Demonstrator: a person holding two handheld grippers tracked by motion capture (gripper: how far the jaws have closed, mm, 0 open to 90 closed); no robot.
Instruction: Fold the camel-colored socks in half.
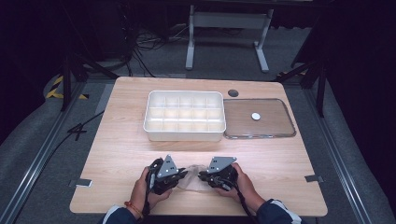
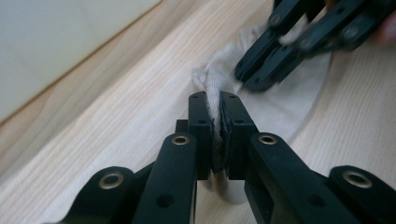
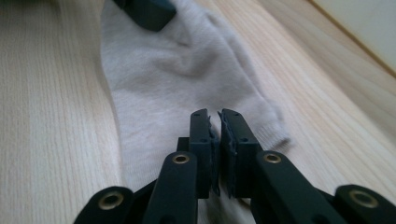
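Two grippers point(image 1: 181, 175) point(image 1: 201, 176), one sock point(image 3: 187, 79)

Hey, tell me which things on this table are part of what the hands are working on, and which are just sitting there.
In use:
- sock
- left tool, shut on the sock
- right tool, shut over the sock

Lying about:
- white divided box
- clear lid
- small white disc

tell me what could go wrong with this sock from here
1. The left gripper pinches only a bunched fold of the sock, so the fabric might slip out if pulled.
2. The right gripper looks shut above the sock's cuff with no cloth plainly between its pads, so a lift might leave that end behind.
3. Both grippers sit close together, so they could bump while handling it.
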